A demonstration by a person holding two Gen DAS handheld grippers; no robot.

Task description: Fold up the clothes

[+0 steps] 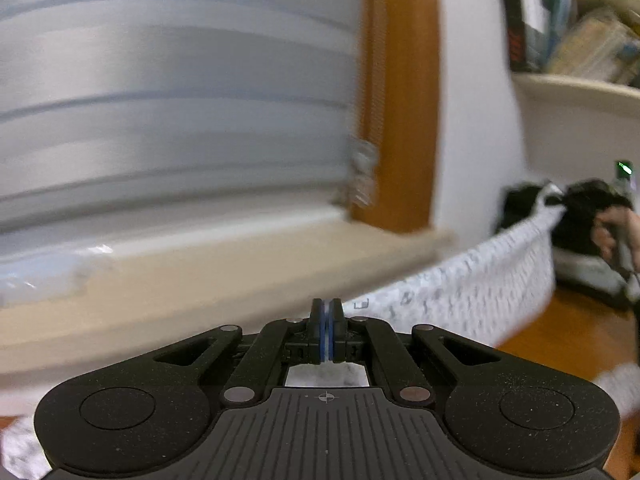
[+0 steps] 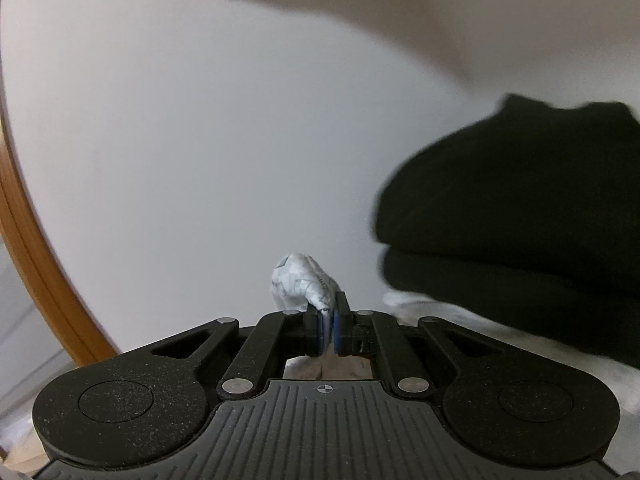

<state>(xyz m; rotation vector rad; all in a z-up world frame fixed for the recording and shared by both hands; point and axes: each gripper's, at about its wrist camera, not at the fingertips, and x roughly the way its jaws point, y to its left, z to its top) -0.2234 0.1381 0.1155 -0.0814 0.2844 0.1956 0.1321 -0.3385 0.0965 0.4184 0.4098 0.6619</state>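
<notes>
A white cloth with a fine grey print (image 1: 472, 280) hangs stretched between my two grippers. In the left wrist view my left gripper (image 1: 327, 309) is shut, a thin edge of this cloth pinched between its blue pads, and more of the cloth shows below the fingers. The cloth runs up to the right to my right gripper (image 1: 558, 198), which a hand (image 1: 616, 232) holds. In the right wrist view the right gripper (image 2: 330, 309) is shut on a bunched corner of the white printed cloth (image 2: 302, 282), which sticks out above the fingertips.
Closed window blinds (image 1: 172, 100), a beige sill (image 1: 224, 276) and an orange wooden frame (image 1: 400, 92) fill the left view, with a shelf of books (image 1: 580, 40) at the top right. A wooden surface (image 1: 568, 332) lies below. A folded black garment (image 2: 520, 220) sits right of the right gripper.
</notes>
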